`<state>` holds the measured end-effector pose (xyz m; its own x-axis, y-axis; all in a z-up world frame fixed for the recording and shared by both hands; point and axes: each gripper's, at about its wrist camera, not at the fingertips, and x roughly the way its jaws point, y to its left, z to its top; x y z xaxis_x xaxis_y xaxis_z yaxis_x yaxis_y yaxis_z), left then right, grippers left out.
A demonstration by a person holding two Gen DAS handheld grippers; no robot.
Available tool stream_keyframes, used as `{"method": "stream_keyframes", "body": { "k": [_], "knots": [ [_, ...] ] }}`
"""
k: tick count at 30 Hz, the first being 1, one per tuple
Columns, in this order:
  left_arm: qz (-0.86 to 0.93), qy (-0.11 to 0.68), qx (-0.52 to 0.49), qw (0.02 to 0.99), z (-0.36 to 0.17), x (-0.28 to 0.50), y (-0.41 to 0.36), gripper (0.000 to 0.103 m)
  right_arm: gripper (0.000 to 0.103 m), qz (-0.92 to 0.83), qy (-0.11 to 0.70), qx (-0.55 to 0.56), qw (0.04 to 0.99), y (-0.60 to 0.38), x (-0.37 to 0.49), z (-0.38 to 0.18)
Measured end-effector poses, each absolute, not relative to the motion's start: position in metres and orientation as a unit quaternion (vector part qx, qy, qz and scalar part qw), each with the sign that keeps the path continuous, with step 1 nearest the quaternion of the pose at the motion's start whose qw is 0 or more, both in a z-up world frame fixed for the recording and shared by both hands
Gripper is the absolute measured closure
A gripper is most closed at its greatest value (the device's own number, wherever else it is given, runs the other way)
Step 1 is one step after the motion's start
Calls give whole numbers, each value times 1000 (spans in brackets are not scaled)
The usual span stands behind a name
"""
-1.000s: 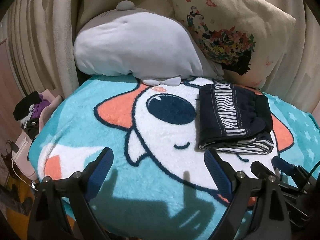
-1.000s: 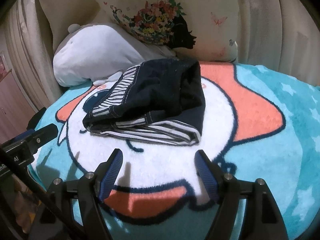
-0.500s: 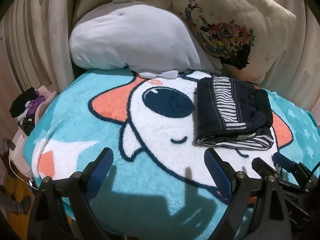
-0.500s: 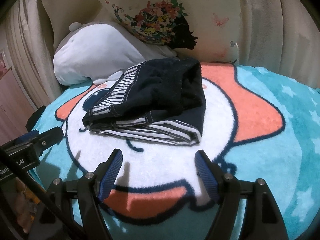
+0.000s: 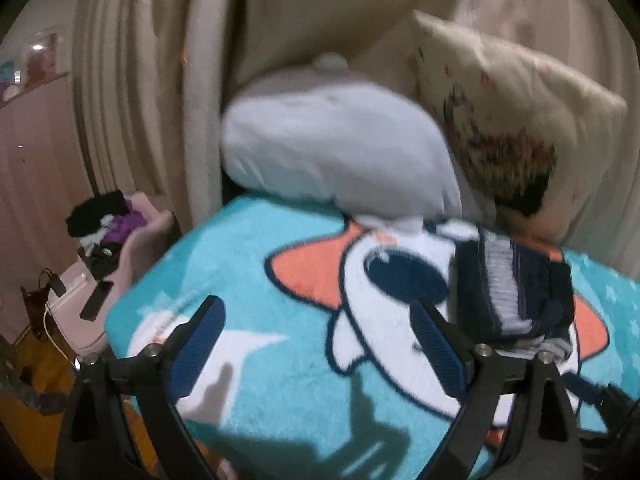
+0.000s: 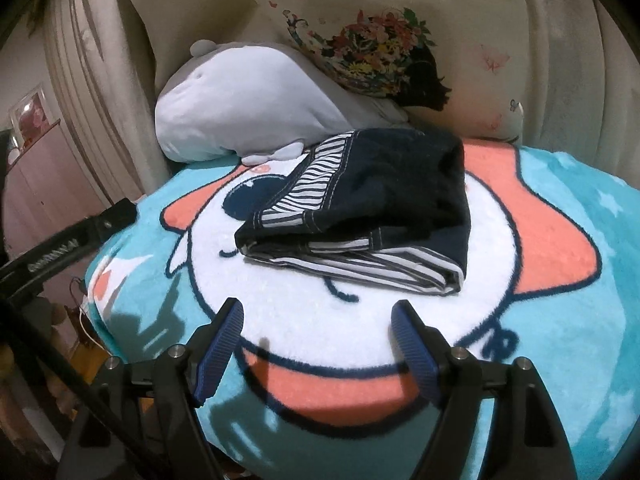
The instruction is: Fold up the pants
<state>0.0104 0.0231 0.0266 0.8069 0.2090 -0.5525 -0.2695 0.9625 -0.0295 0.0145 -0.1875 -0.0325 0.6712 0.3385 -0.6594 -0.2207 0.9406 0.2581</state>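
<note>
Home bedroom: a fleecy turquoise cartoon-print blanket (image 6: 560, 360) is covering the bed, a cream floral cushion (image 6: 400, 20) is leaning against pleated beige curtains (image 5: 132, 92)

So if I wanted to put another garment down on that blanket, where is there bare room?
The cartoon blanket is bare on its near half, between the folded pants and the right gripper, and along its teal left part. It is crowded at the back, where the grey plush pillow and floral cushion meet the pants.

Dim warm light; left view motion-blurred, right sharp; fisheye edges dark; soft shadows.
</note>
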Motion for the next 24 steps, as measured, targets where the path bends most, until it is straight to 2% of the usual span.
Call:
{"method": "stream_keyframes", "body": {
  "k": [1, 6, 13, 24],
  "knots": [
    [135, 268, -57, 952, 30, 6, 23, 0, 22, 151, 375, 79, 911, -189, 15, -33],
    [159, 227, -61, 959, 44, -4, 20, 0, 22, 137, 373, 82, 914, -196, 8, -35],
    [113, 295, -56, 947, 30, 10, 10, 0, 22, 135, 381, 85, 911, -200, 9, -42],
    [78, 357, -13, 931, 8, 19, -13, 0, 22, 117, 389, 97, 909, -211, 10, -49]
  ]
}}
